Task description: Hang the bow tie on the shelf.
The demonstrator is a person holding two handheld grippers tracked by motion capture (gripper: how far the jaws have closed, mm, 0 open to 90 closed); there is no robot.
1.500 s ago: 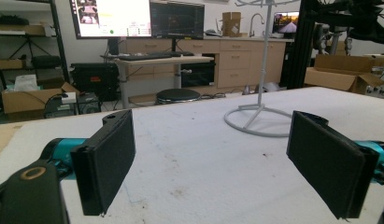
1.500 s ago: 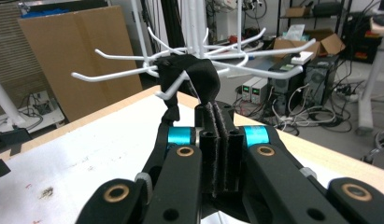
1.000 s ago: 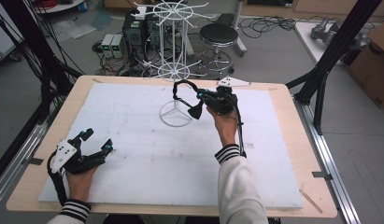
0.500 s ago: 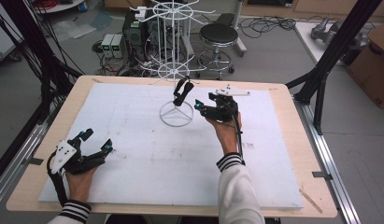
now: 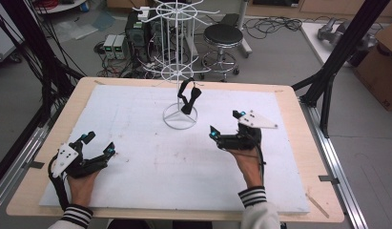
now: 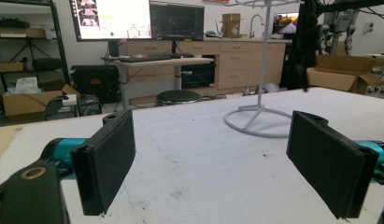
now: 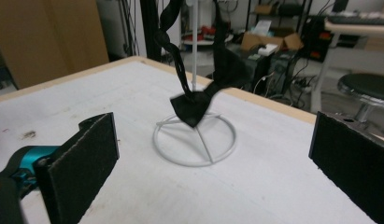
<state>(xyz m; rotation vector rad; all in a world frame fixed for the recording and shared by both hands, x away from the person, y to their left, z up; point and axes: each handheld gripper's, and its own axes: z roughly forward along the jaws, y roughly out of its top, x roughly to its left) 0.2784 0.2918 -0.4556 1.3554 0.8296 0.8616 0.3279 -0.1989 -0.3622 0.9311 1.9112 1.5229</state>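
A black bow tie (image 5: pixel 189 97) with its strap hangs from a low hook of the white wire rack (image 5: pixel 177 57), swinging just above the rack's ring base (image 5: pixel 180 125). My right gripper (image 5: pixel 225 124) is open on the white table mat, to the right of the rack and apart from it. In the right gripper view the bow tie (image 7: pixel 195 105) dangles ahead over the ring base (image 7: pixel 194 139), between the wide-open jaws of my right gripper (image 7: pixel 213 170). My left gripper (image 5: pixel 99 143) rests open at the near left, holding nothing. Its own view has the left gripper (image 6: pixel 217 163) open, facing the rack base (image 6: pixel 258 124).
The white mat (image 5: pixel 136 162) covers most of the wooden table (image 5: pixel 26 191). Black frame posts (image 5: pixel 327 90) stand at the table's right and left sides. A stool (image 5: pixel 223 36) and electronics sit on the floor beyond the far edge.
My right gripper let go of the bow tie, which now hangs on the rack, and drew back toward the near right. The left gripper stayed put.
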